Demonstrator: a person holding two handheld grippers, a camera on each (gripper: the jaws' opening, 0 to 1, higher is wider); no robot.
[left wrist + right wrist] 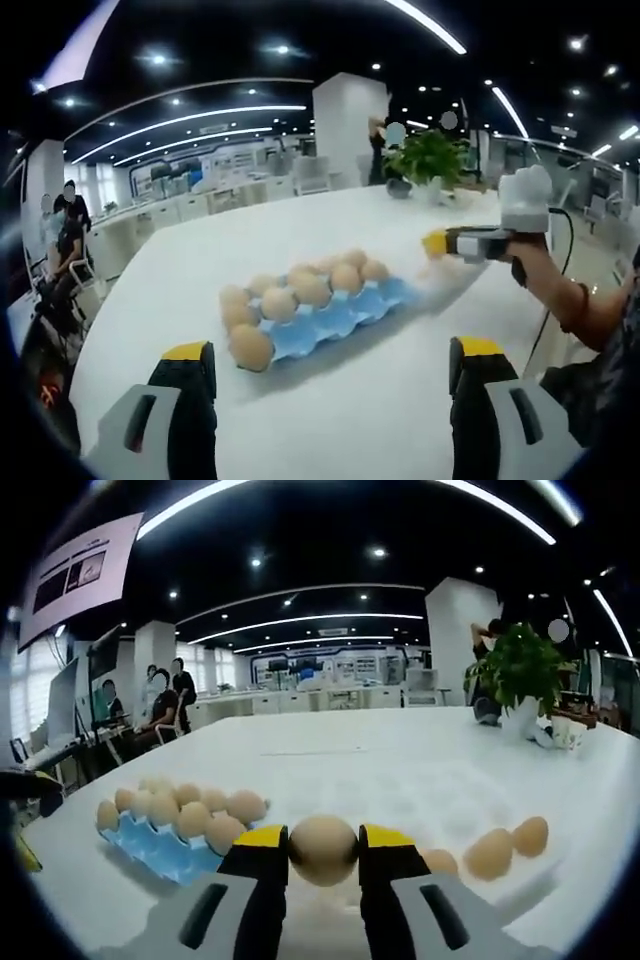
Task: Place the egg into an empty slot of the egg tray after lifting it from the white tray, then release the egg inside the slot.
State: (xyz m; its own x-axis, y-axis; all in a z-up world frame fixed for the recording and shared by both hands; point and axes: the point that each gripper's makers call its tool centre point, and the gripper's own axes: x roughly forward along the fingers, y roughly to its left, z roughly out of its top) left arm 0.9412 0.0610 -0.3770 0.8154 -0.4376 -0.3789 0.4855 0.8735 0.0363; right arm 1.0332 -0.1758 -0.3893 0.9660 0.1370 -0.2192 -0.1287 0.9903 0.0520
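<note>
- Left gripper view: left gripper [330, 375] jaws wide, holding nothing, near the blue egg tray [350, 318]; empty slots lie along its near side.
- Right gripper view: right gripper [323, 852] clamps the egg [322, 849], right of the egg tray [160, 848], over the white tray [420, 810]. Advise lowering squarely into a slot before opening.

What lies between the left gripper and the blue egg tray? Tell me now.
Nothing. In the left gripper view, only bare white table lies between the open left gripper and the blue egg tray.
</note>
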